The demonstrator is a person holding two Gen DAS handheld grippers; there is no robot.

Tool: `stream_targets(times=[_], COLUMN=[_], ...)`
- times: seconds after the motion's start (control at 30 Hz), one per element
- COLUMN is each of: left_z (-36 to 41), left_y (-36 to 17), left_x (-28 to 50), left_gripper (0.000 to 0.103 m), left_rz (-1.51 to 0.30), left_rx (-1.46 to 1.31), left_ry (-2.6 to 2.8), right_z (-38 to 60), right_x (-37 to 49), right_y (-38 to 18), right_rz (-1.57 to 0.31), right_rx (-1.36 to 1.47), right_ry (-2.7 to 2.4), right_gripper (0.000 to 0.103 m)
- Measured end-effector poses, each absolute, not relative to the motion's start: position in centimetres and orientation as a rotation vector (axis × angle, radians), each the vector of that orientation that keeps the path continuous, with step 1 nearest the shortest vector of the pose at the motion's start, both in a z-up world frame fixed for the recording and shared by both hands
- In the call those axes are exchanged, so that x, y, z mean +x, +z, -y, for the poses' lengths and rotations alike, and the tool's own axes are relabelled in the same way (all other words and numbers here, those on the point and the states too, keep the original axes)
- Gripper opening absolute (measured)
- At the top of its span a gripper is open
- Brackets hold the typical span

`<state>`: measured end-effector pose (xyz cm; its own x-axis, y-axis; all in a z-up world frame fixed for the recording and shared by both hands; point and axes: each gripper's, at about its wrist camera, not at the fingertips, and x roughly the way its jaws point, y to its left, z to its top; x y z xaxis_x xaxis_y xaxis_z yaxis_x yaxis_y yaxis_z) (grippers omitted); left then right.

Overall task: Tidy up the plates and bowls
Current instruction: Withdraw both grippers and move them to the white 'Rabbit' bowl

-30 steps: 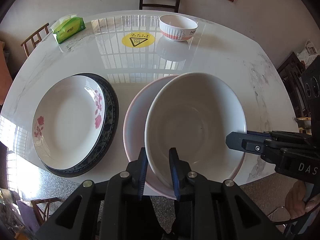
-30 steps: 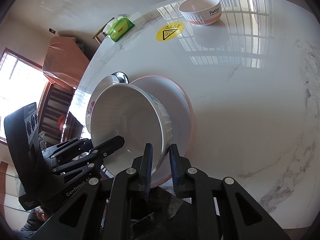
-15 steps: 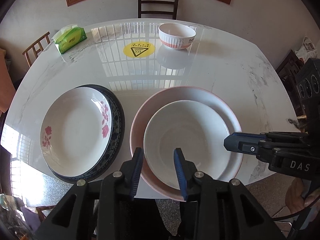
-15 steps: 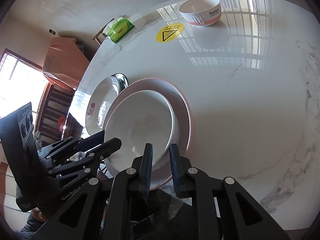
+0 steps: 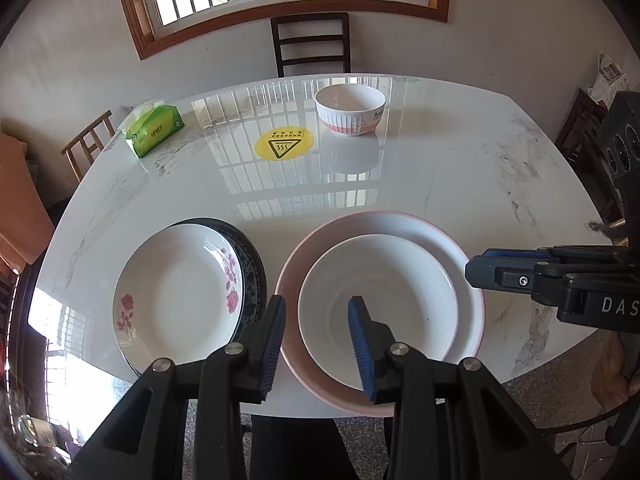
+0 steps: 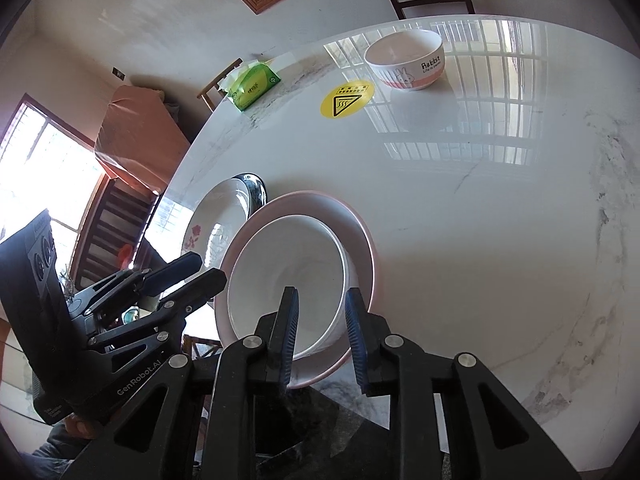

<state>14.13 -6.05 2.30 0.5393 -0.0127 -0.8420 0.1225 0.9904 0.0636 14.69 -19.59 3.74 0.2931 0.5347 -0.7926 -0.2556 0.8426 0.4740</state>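
Note:
A white bowl (image 5: 378, 300) sits inside a larger pink-rimmed bowl (image 5: 400, 226) at the table's near edge; both also show in the right wrist view, the white bowl (image 6: 286, 268) and the pink-rimmed bowl (image 6: 360, 236). My left gripper (image 5: 317, 344) is open, its jaws either side of their near rims without touching. My right gripper (image 6: 319, 334) is open astride the white bowl's near rim. A rose-patterned plate (image 5: 176, 296) lies on a dark-rimmed plate (image 5: 252, 264) to the left. A small rabbit bowl (image 5: 350, 109) stands far back.
A green tissue pack (image 5: 154, 130) lies at the far left and a yellow heat sticker (image 5: 285, 144) near the middle of the white marble table (image 5: 460, 184). Chairs stand around the table, one at the far side (image 5: 311, 44).
The white bowl was lowered from a tilted hold into the pink-rimmed bowl. Both grippers let go, opened and drew back and up.

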Motion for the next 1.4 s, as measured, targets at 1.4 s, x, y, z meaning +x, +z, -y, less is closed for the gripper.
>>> stream_targets(times=[1.4], left_z=[5.9], left_y=[0.5], left_x=[33.8], left_gripper=[0.035], left_rz=[-1.006], left_rx=[0.322], left_ry=[0.025], right_z=[26.9], right_x=[30.2], right_y=[-2.7], right_rz=[-0.902], right_rx=[0.368], right_ry=[0.315], right_gripper=[0.046])
